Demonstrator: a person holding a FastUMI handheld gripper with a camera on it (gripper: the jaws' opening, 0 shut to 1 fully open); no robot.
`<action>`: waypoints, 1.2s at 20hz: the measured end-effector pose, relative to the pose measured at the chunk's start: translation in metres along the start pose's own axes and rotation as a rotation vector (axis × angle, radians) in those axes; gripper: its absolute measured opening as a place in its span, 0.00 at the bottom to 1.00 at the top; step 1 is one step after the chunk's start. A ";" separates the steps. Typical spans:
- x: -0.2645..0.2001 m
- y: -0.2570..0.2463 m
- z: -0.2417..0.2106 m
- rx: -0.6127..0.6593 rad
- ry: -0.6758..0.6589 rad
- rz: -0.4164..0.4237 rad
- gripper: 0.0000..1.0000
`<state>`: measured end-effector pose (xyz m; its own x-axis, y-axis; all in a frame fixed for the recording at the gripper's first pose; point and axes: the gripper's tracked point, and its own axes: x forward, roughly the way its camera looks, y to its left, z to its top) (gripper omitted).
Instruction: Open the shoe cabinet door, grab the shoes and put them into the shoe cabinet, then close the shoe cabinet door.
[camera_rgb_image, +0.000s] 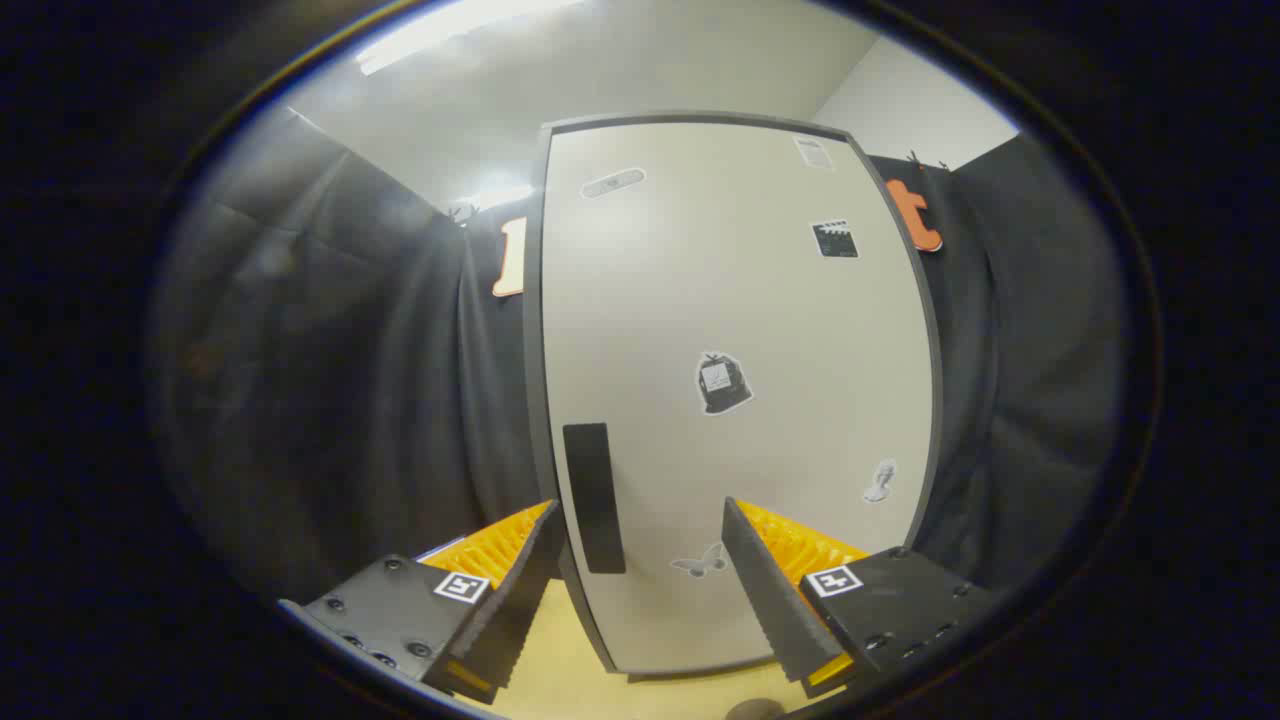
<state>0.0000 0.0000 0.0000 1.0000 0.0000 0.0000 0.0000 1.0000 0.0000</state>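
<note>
A tall, pale shoe cabinet door (740, 330) stood closed at the centre of the frame, sticker-dotted, with a dark upright handle (593, 497) near its lower left edge. The gripper (640, 560) sat at the bottom, fingers wide apart and holding nothing, the handle just ahead between them. The door looked rigid and smooth, probably light to swing; the handle seemed the place to grip. Yellowish flooring (560, 660) lay below, black cloth walls (330, 380) either side.

Around you, black cloth wall (380, 380) draped on both sides, white ceiling (620, 70) with a bright strip light (450, 30), pale yellow floor (560, 660) below
</note>
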 end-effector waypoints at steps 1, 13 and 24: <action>0.001 0.001 -0.002 0.000 0.004 0.001 0.99; 0.011 0.001 -0.001 0.010 -0.002 0.005 0.99; 0.029 0.002 0.003 0.036 -0.010 0.034 0.98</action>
<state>0.0289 0.0021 0.0029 0.9994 0.0339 0.0107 -0.0343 0.9988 0.0359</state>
